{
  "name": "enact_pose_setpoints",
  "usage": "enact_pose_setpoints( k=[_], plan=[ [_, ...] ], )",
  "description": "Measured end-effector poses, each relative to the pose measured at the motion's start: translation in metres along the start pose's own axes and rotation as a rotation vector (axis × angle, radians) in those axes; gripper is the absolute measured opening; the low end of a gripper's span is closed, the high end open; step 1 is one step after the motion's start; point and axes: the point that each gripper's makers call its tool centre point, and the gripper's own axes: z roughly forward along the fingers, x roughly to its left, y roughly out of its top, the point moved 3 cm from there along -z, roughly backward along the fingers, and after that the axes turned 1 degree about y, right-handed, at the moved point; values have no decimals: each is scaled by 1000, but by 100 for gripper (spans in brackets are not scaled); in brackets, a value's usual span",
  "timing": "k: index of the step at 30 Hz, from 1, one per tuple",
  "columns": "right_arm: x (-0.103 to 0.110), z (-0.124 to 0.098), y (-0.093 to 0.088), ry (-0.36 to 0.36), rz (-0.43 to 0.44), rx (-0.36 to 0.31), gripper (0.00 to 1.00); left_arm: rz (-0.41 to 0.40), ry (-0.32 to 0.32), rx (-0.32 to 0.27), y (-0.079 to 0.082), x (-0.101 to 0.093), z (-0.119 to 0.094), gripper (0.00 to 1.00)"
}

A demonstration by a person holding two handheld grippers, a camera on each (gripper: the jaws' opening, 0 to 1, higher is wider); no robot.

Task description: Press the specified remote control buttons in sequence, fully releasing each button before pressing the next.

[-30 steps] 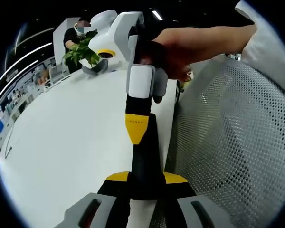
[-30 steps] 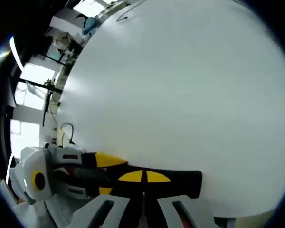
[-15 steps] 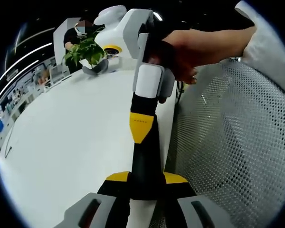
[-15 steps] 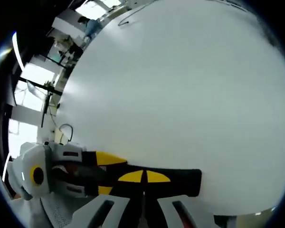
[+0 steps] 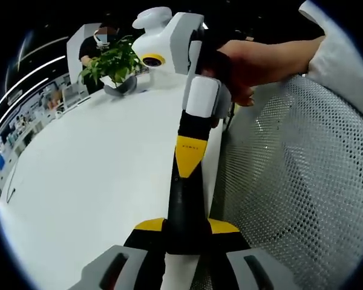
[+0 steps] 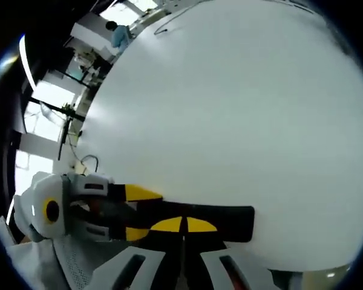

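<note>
A long black remote control [image 5: 184, 202] lies lengthwise between the yellow tips of my left gripper [image 5: 186, 226], which is shut on its near end. From above, a hand holds my right gripper [image 5: 187, 158], its yellow tips shut together and resting against the remote's face partway along. In the right gripper view the remote [image 6: 233, 219] runs across the bottom. My right gripper [image 6: 183, 225] sits shut on top of it. The left gripper [image 6: 139, 212] clamps it from the left. Both hover over the white table [image 5: 91, 157]. The buttons are hidden.
A potted green plant [image 5: 112, 63] stands at the table's far end, with a person behind it. A grey mesh chair back [image 5: 302, 187] rises close on the right. A thin cable [image 6: 163, 27] lies on the table's far side [image 6: 230, 103].
In the left gripper view, my right gripper has slid farther along the remote, away from my left jaws, and tilted a little. My left gripper's hold on the remote is unchanged.
</note>
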Motion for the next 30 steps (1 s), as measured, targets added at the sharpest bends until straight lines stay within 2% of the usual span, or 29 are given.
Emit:
enact_pose_setpoints(
  k=[15, 22, 25, 27, 30],
  plan=[
    [1, 1, -1, -6, -30, 5, 0, -6, -1, -4, 0, 0, 0, 25],
    [-1, 2, 2, -2, 26, 31, 0, -5, -2, -6, 0, 0, 0, 25],
    [-2, 2, 2, 27, 51, 43, 0, -3, -2, -6, 0, 0, 0, 25],
    [-3, 1, 0, 57, 80, 14, 0, -3, -1, -5, 0, 0, 0, 25],
    [-2, 0, -2, 69, 61, -4, 0, -3, 0, -5, 0, 0, 0, 25]
  ],
)
